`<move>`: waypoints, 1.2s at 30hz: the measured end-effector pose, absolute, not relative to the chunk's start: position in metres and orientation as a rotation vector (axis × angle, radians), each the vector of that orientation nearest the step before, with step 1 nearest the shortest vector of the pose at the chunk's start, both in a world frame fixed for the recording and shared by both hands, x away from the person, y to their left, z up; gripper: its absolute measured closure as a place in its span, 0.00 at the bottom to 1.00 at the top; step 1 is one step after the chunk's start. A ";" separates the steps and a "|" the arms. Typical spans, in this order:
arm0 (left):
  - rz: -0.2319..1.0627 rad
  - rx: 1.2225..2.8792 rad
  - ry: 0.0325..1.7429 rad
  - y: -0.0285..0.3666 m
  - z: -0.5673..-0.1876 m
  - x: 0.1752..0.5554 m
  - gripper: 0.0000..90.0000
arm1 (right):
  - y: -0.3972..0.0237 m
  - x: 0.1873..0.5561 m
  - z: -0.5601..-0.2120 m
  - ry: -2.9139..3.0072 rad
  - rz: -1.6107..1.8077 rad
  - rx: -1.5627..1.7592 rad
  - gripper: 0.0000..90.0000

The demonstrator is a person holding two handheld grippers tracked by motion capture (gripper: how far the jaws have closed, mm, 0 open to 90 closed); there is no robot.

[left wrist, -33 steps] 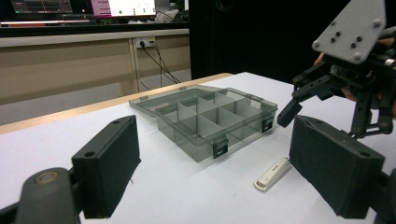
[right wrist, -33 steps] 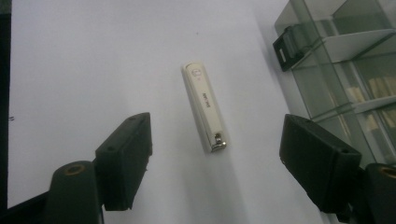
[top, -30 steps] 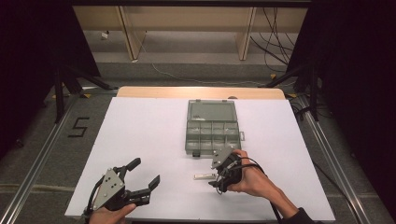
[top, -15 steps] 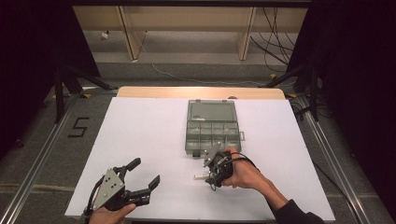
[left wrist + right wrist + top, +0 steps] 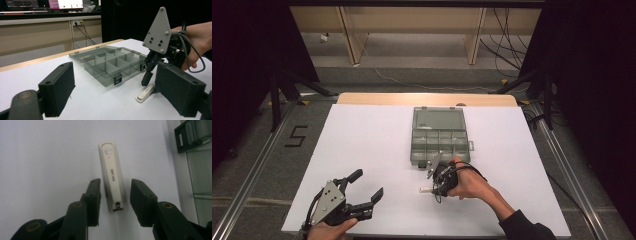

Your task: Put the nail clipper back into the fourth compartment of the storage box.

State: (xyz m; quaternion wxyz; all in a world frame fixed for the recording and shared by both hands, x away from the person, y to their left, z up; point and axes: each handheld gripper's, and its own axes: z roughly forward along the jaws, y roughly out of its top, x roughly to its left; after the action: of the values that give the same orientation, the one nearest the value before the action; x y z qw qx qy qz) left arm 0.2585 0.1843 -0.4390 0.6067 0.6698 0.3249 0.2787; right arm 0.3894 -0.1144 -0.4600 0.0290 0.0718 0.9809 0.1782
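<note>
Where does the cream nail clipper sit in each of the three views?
High view: nail clipper lower centre, just left of the right gripper.
Left gripper view: lower right, below that gripper.
Right gripper view: centre, between the open jaws.
Shared landmark: the compartment box, near the clipper.

Right gripper (image 5: 432,186) now shifted left and lower, fingers (image 5: 93,195) spread either side of the cream nail clipper (image 5: 113,190).

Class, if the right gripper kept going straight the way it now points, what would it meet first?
Probably the nail clipper: it lies on the table between the right gripper's open jaws.
</note>
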 end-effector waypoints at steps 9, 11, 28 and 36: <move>0.643 1.549 0.753 0.184 -0.439 0.259 0.18 | -0.113 0.391 -0.461 3.039 0.522 0.216 0.77; 0.644 1.550 0.751 0.184 -0.439 0.259 0.18 | -0.113 0.391 -0.461 3.044 0.517 0.214 0.78; 0.642 1.549 0.748 0.183 -0.439 0.259 0.18 | -0.102 0.389 -0.460 3.064 0.405 0.249 0.86; 0.640 1.553 0.750 0.183 -0.439 0.258 0.18 | -0.100 0.387 -0.459 3.056 0.386 0.258 0.86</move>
State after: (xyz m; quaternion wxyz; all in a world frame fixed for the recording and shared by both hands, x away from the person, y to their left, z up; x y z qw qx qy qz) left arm 0.2584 0.1835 -0.4392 0.6059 0.6717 0.3242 0.2769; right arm 0.3869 -0.1003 -0.4589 0.0254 0.0833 0.9884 0.1247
